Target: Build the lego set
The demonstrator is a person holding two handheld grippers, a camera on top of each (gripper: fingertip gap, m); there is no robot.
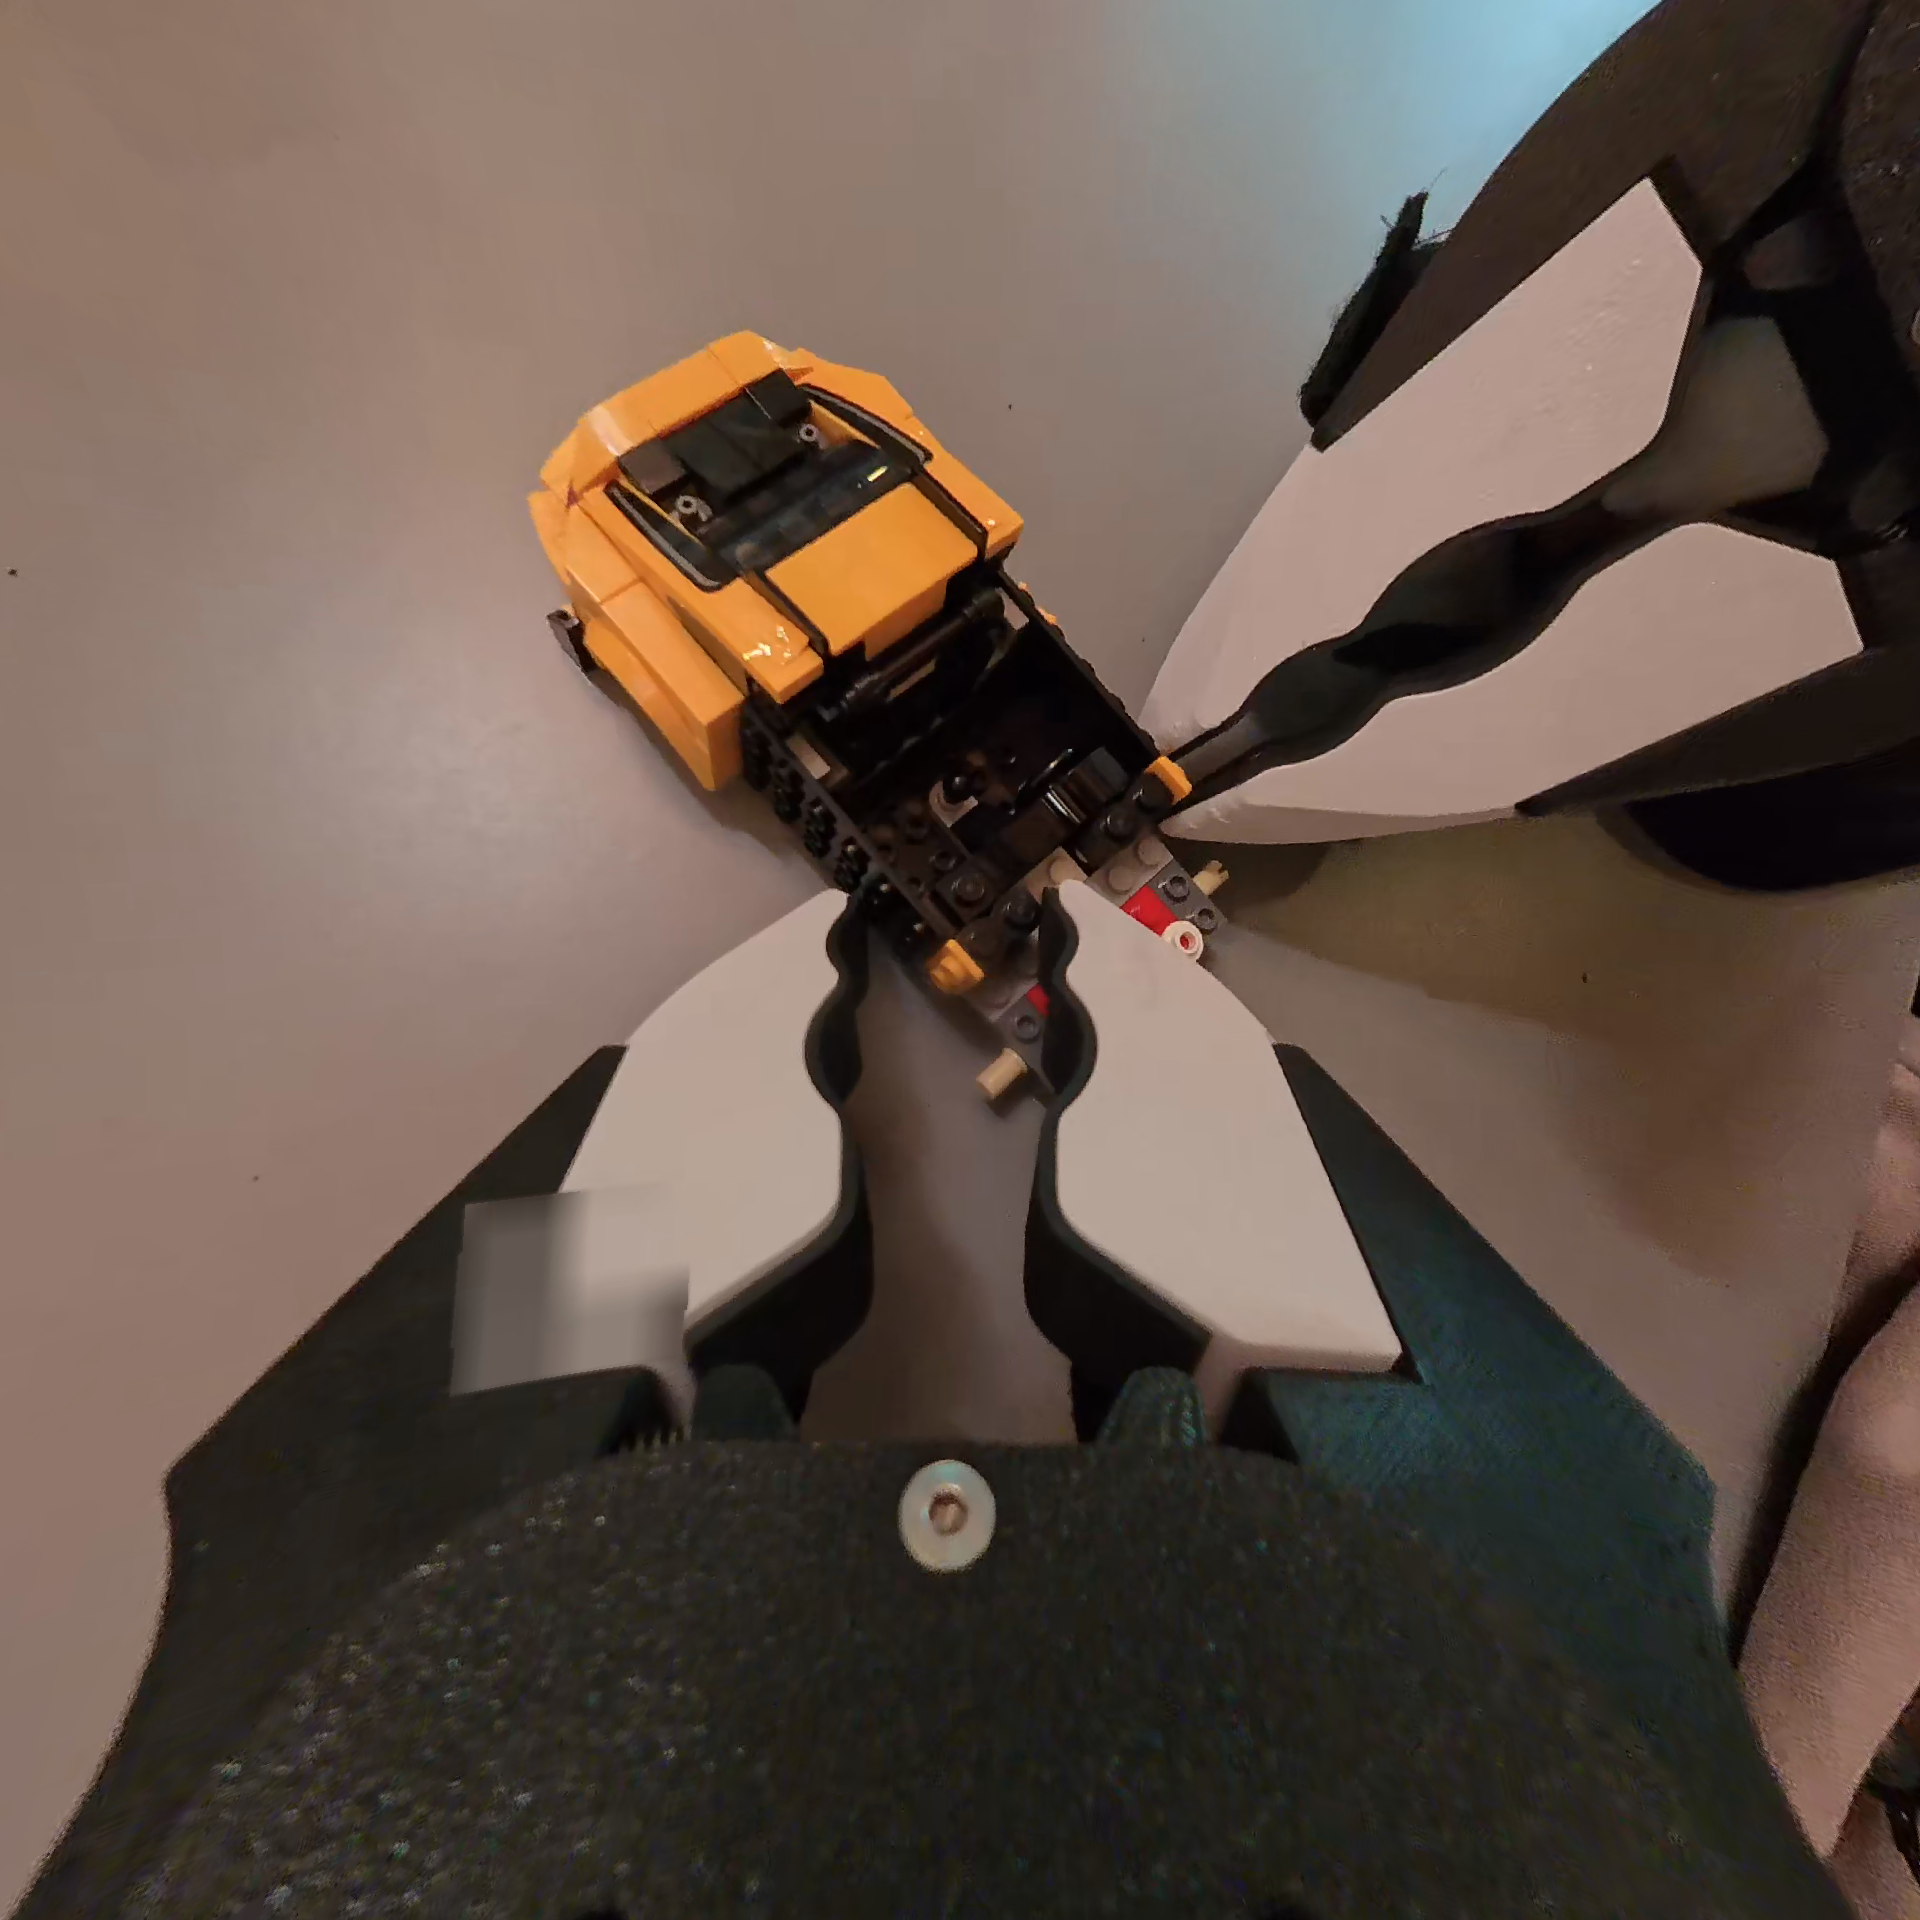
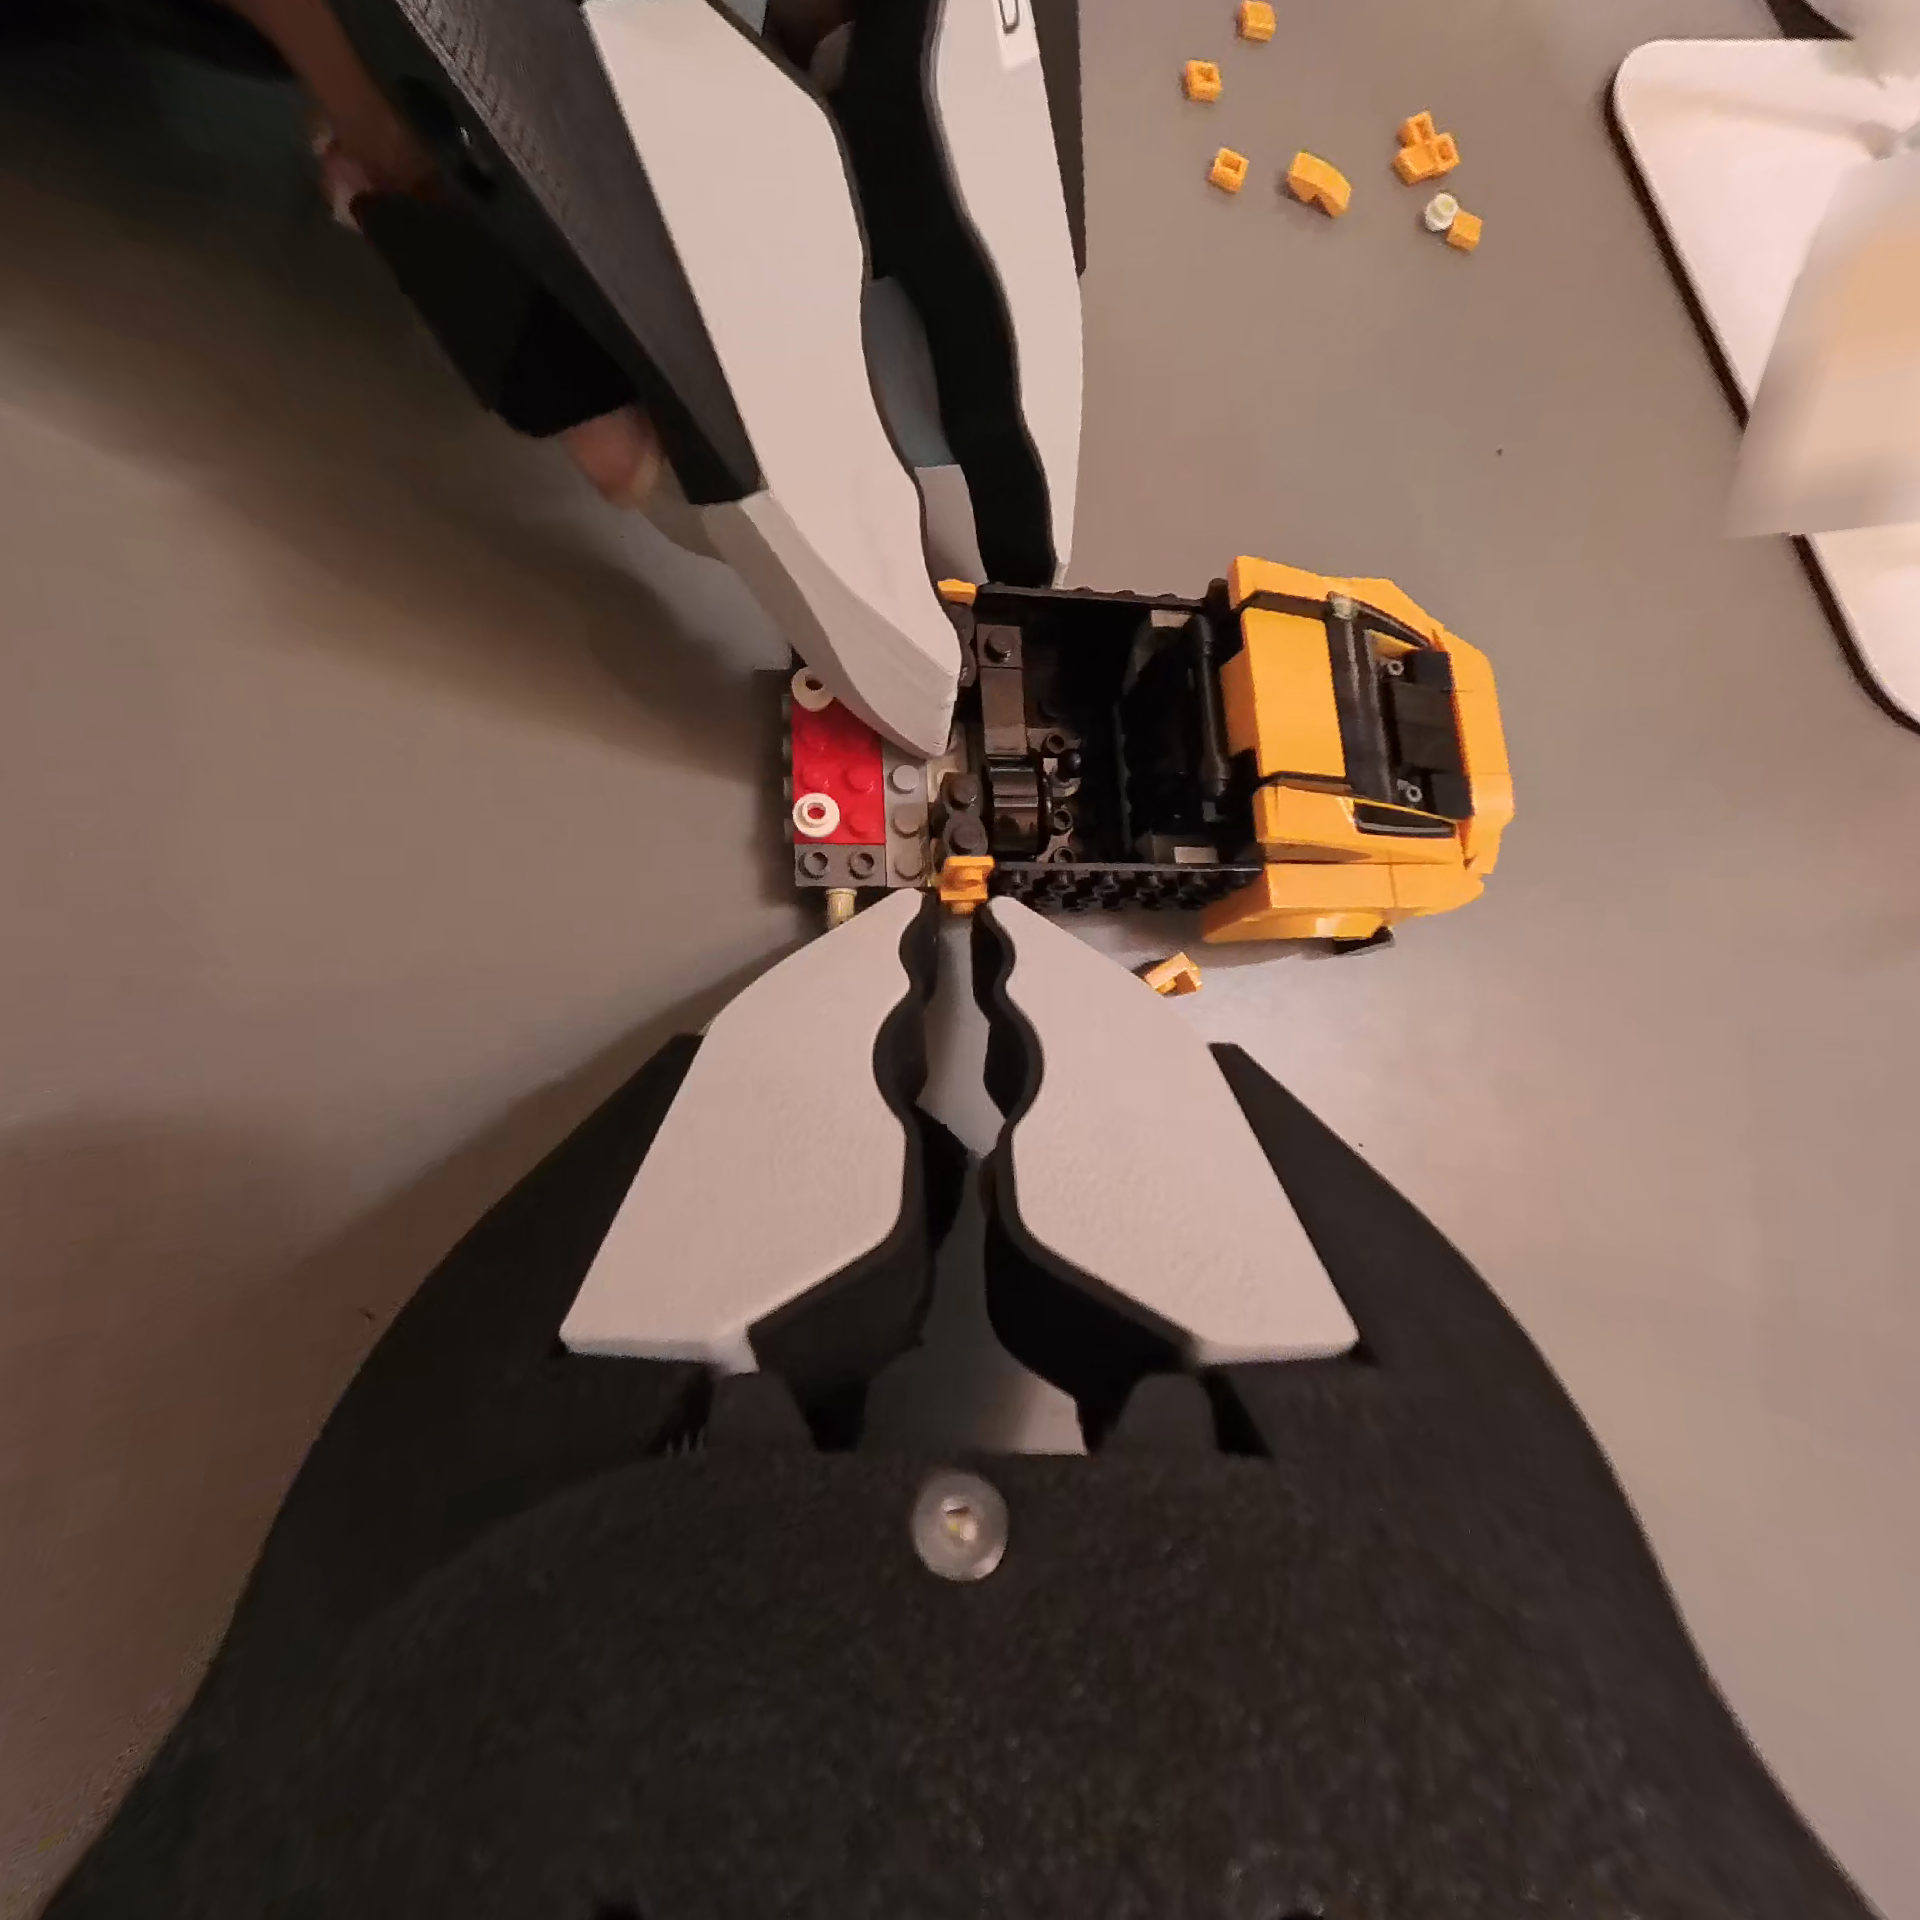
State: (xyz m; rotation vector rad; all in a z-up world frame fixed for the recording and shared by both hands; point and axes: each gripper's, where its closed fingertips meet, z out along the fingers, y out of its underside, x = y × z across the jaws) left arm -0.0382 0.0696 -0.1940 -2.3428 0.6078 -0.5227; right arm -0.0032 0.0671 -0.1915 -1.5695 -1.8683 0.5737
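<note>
Orange and black brick-built toy car (image 1: 800, 613) lies on the grey surface (image 1: 260, 312) in the left wrist view, its orange bodywork at the far end and its stripped black frame toward the camera. The left hand-held gripper (image 1: 951, 925) straddles the near corner of that frame with its jaws moderately wide; the right-hand finger (image 1: 1122, 966) lies over the red and grey plates (image 1: 1148, 904), and a small orange clip piece (image 1: 956, 968) sits between the fingers. Whether the pads press on the frame cannot be told. From the upper right the right hand-held gripper (image 1: 1179, 795) reaches in, its tips drawn close together at another orange clip (image 1: 1166, 774) on the frame's corner.

From the right wrist view, the car (image 2: 1351, 748) lies crosswise, orange body to the right, red plate (image 2: 836, 774) to the left. The right hand-held gripper (image 2: 958, 914) stands narrow, its tips on either side of the small orange clip (image 2: 961, 883) on the frame's near edge. The left hand-held gripper (image 2: 977, 623) comes down from above onto the far side of the frame, one finger over the red plate. A loose orange piece (image 2: 1174, 975) lies just beside the car; more loose orange pieces (image 2: 1320, 182) are scattered well apart near a white tray (image 2: 1704, 208).
</note>
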